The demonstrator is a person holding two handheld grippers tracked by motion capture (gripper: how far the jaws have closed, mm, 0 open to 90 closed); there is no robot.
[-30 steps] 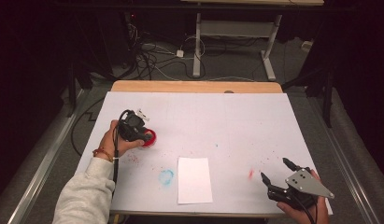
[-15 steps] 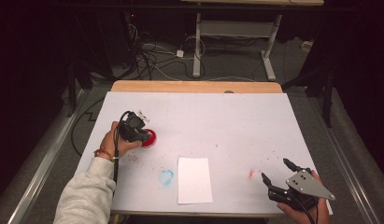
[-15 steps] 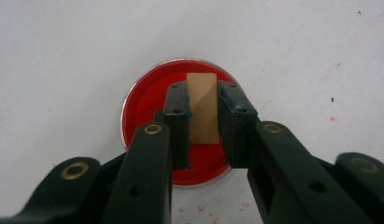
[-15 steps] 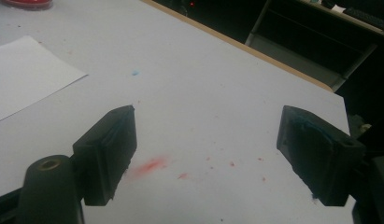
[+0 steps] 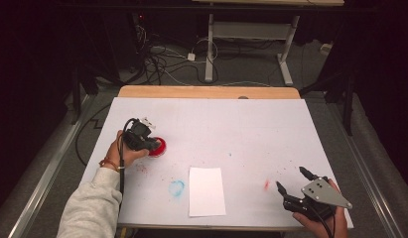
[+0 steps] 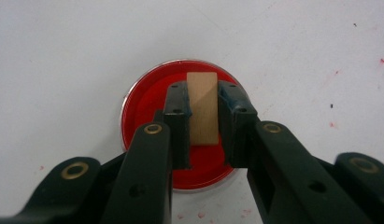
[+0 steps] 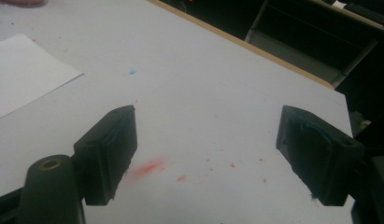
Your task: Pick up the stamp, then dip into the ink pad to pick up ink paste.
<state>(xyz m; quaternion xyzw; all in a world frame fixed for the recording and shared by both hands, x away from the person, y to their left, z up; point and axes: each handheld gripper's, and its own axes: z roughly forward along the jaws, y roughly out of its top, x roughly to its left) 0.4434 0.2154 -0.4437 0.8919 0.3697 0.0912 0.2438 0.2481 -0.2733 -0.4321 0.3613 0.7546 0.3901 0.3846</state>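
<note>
Left gripper (image 6: 203, 116) still clamping wooden block (image 6: 202, 108) over red dish (image 6: 180, 126), right gripper (image 7: 206, 154) unmoved, jaws wide apart, right of white paper (image 5: 206, 191)

The room is dark. A white table (image 5: 251, 124) with a wooden edge at 12 o'clock stands on a grey floor (image 5: 320, 84). Black cables (image 5: 162, 59) lie at 11 o'clock, beside white desk legs (image 5: 209, 44).
</note>
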